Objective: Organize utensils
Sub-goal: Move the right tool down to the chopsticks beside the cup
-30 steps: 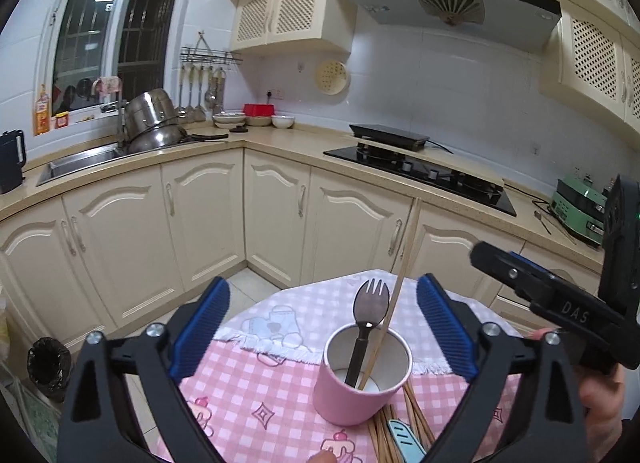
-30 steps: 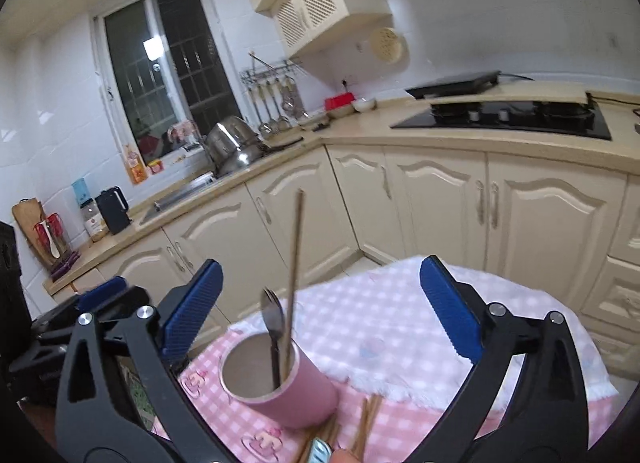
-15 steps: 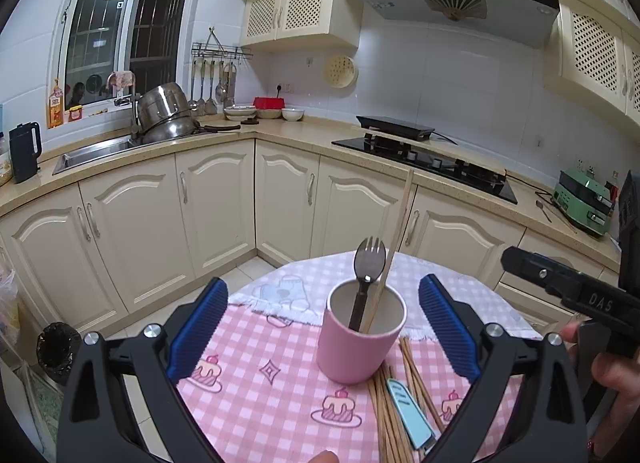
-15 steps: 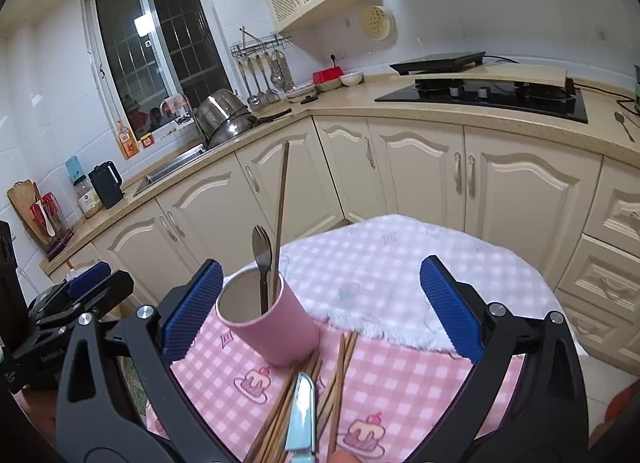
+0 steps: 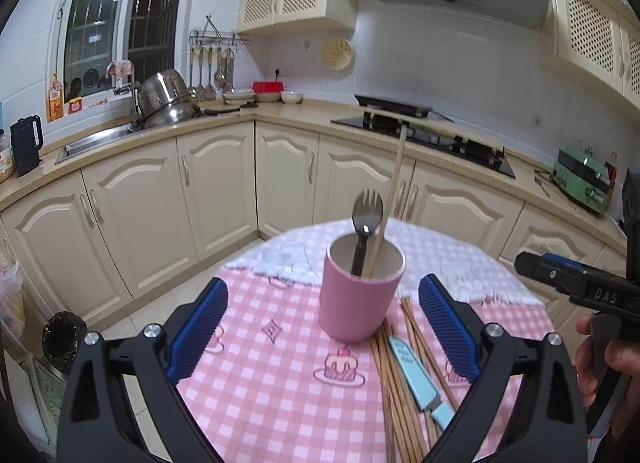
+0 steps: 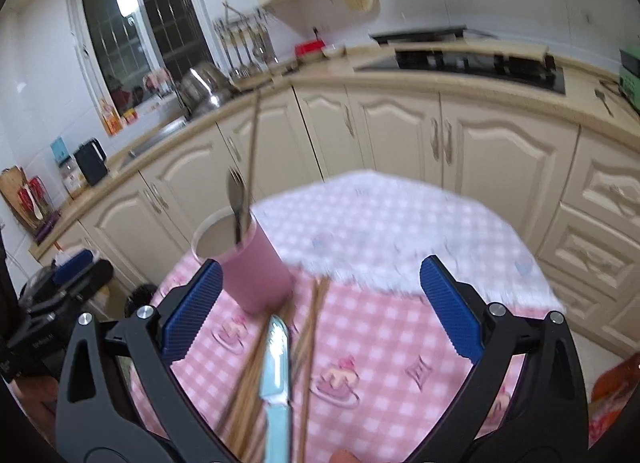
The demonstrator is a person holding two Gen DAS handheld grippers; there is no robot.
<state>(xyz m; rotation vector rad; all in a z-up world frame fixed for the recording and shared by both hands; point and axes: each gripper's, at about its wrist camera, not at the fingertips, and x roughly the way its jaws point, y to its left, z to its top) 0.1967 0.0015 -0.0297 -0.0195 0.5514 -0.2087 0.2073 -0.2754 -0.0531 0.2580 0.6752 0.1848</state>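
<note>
A pink cup (image 5: 359, 295) (image 6: 256, 269) stands on the pink checked tablecloth (image 5: 260, 383) (image 6: 400, 343). Inside it are a dark fork (image 5: 365, 223) (image 6: 236, 199) and one wooden chopstick (image 5: 390, 199) (image 6: 253, 143), leaning on its rim. Several wooden chopsticks (image 5: 396, 395) (image 6: 308, 327) lie flat beside the cup, with a light blue knife (image 5: 416, 379) (image 6: 275, 379) on top of them. My left gripper (image 5: 324, 331) is open, empty, just short of the cup. My right gripper (image 6: 320, 311) is open over the knife and chopsticks; it also shows at the right edge (image 5: 576, 283) of the left wrist view.
The small round table ends just beyond the cup, with a white lace fringe (image 5: 280, 267). Cream cabinets (image 5: 224, 203), a sink with steel pots (image 5: 168, 103) and a black hob (image 5: 432, 135) run along the far walls. A black bin (image 5: 64, 339) stands on the floor at left.
Both grippers have drawn back and tilted down from the cup, so more of the tablecloth, loose chopsticks and knife shows. Both stay open. The right wrist view is blurred by motion.
</note>
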